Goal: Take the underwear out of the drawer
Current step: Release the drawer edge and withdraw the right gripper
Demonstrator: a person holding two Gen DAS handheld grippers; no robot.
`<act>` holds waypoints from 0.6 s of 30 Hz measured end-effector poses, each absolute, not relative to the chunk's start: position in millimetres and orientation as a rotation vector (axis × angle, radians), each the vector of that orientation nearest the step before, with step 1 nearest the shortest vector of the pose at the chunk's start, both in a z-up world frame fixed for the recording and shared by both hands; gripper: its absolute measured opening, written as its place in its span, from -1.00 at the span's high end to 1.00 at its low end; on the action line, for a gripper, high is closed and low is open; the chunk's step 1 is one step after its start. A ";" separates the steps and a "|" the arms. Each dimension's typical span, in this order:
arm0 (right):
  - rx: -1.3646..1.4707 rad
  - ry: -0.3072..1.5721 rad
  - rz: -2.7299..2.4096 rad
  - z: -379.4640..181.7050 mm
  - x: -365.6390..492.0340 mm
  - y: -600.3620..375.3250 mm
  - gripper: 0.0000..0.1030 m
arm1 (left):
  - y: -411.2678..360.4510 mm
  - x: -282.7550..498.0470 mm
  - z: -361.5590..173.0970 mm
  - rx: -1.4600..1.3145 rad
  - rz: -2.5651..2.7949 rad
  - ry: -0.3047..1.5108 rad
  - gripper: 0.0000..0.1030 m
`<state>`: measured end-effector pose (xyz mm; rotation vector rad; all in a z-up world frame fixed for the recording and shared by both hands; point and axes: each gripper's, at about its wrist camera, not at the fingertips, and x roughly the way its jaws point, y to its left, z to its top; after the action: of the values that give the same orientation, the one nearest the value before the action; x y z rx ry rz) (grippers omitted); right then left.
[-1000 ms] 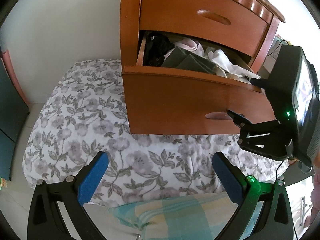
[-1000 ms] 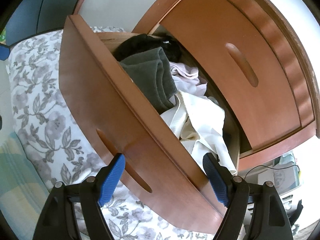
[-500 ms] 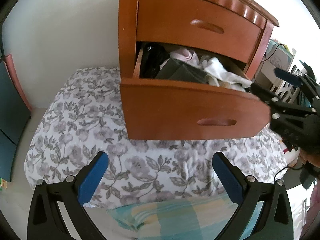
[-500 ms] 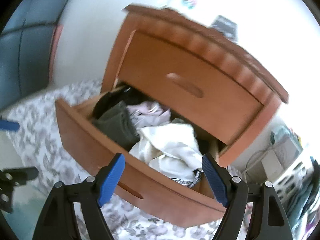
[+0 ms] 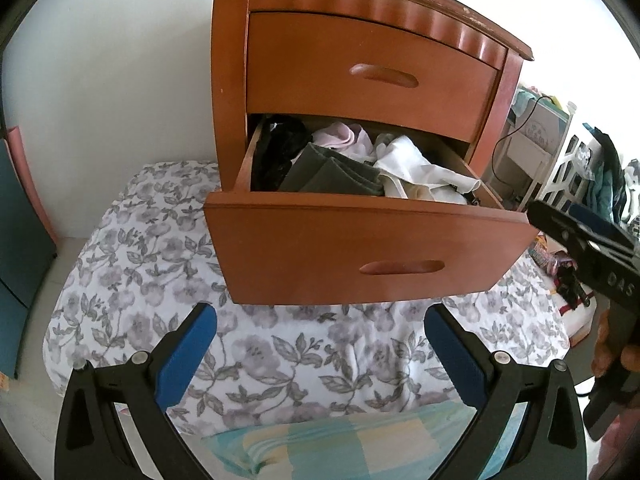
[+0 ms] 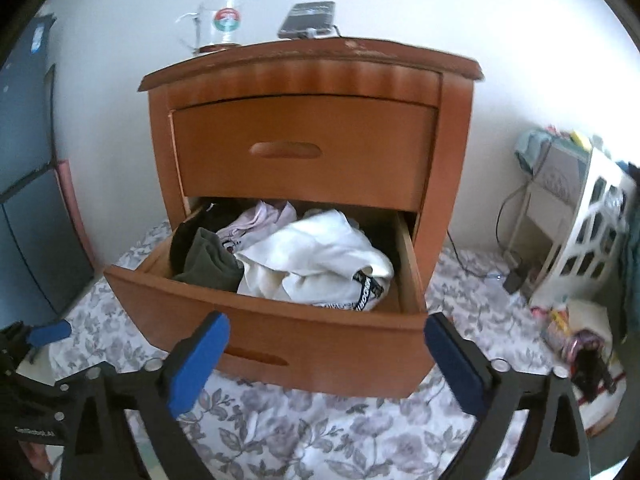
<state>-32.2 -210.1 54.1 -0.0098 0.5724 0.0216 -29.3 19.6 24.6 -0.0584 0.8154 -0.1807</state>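
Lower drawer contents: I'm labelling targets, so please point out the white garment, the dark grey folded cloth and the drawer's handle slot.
white garment (image 6: 320, 248), right wrist view, its bunched top.
dark grey folded cloth (image 6: 210, 266), right wrist view, its upper fold.
handle slot (image 5: 401, 267), left wrist view, its middle.

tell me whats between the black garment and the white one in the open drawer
A folded dark green garment lies between the black garment and white garment, in both wrist views.

Ahead of left gripper (image 5: 320, 356), jaws wide and empty: open drawer (image 5: 360, 256) of nightstand (image 5: 360, 40), stuffed with black (image 5: 280, 152), grey (image 5: 336, 176), pink (image 5: 340, 138) and white (image 5: 420, 172) clothes. Beneath the fingers (image 5: 188, 352), floral sheet (image 5: 160, 280). Far right, right gripper (image 5: 592, 240), jaws opening, nothing between.
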 end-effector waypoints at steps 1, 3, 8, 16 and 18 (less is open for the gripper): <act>0.002 0.578 0.014 52.7 -33.5 -213.0 -1.00 | 19.0 -26.7 25.3 -0.057 -0.175 0.822 -1.00; 0.020 0.589 -0.003 48.2 -32.5 -218.1 -1.00 | 17.6 -21.5 27.6 -0.045 -0.159 0.831 -1.00; 0.020 0.631 -0.066 37.2 -25.3 -228.8 -1.00 | 20.9 0.6 38.8 -0.031 -0.106 0.856 -1.00; 0.034 0.658 -0.076 27.3 -13.1 -241.4 -1.00 | 21.1 64.7 49.7 -0.009 -0.104 0.948 -1.00; 0.040 0.668 -0.069 24.1 -9.3 -243.9 -1.00 | 18.0 82.6 50.6 0.002 -0.105 0.977 -1.00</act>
<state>-9.3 -243.9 24.1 0.0403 0.6675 -0.0689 82.6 18.0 50.6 0.0020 0.9775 -0.1049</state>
